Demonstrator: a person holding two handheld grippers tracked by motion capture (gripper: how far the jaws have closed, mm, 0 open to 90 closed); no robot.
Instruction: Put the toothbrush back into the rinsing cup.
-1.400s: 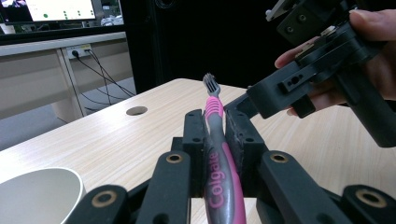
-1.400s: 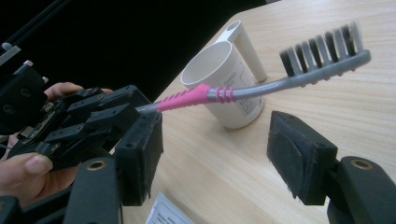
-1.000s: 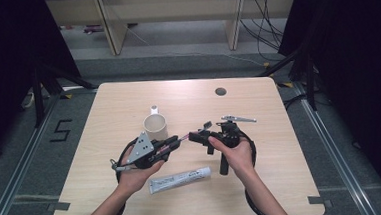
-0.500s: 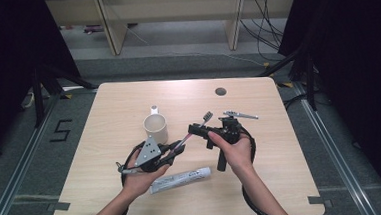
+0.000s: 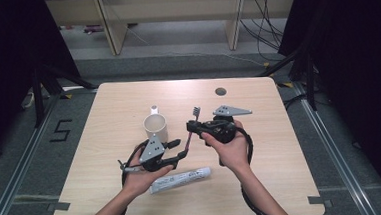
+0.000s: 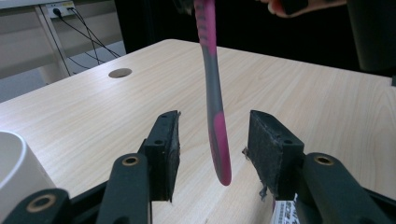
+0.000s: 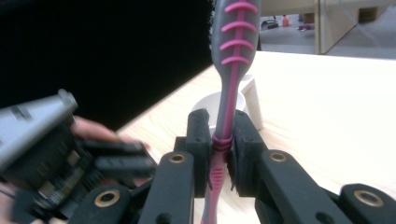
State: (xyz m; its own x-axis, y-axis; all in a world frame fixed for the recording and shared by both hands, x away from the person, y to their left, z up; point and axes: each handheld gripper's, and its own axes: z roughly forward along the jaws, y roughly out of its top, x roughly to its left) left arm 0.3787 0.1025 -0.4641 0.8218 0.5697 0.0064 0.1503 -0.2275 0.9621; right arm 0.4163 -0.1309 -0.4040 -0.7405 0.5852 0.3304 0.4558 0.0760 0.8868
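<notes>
A pink and grey toothbrush [image 5: 192, 128] stands almost upright above the table, bristles up. My right gripper [image 5: 196, 130] is shut on its neck; its jaws have just been closing, and in the right gripper view the pads [image 7: 201, 140] press on the toothbrush [image 7: 233, 56]. My left gripper [image 5: 179, 147] is open. Its jaws have just been opening, and the toothbrush handle [image 6: 214, 93] hangs between them without touching either pad [image 6: 169, 149]. A white mug [image 5: 155, 125] stands just left of both grippers.
A white toothpaste tube [image 5: 179, 180] lies on the wooden table [image 5: 281, 147] near its front edge, below the hands. A round cable hole [image 5: 220, 91] sits at the back of the table. Shelving and cables stand on the floor beyond.
The right gripper has shut on the toothbrush and lifted it more upright. The left gripper, which held the handle, has let go and opened.
</notes>
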